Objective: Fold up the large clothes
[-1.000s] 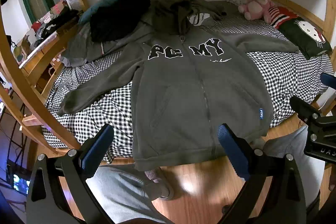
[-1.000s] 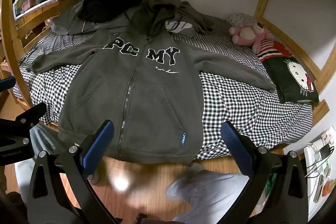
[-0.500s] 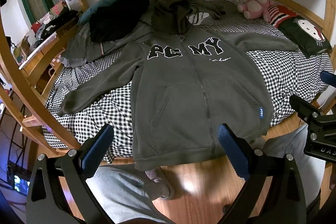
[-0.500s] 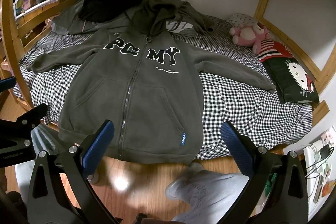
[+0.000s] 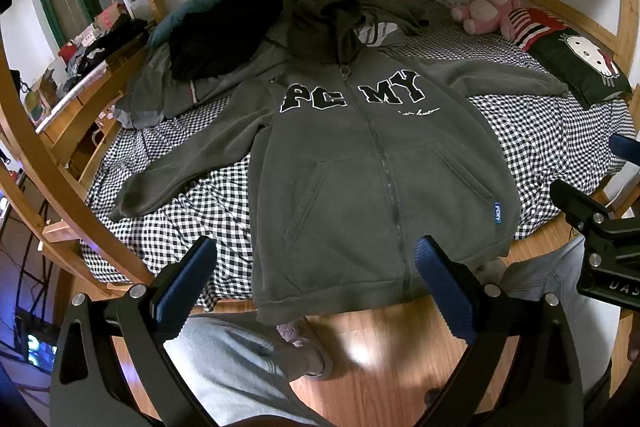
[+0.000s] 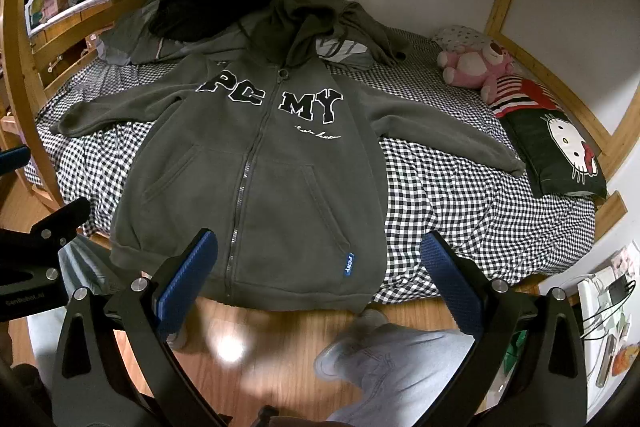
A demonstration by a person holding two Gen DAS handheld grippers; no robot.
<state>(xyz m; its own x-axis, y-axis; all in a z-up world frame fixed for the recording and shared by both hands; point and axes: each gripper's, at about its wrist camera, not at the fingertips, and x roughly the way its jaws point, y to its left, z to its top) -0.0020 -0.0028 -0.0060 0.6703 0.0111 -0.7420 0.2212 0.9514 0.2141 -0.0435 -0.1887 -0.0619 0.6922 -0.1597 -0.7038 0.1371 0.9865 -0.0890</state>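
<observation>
Left gripper spread wide, holding nothing | right gripper same, wide apart | grey hoodie flat at 12 o'clock on checkered bed, sleeves out

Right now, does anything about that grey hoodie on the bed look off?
The hoodie lies flat and zipped, but its hem hangs past the edge of the checked bed, and its hood is bunched against other clothes.
</observation>
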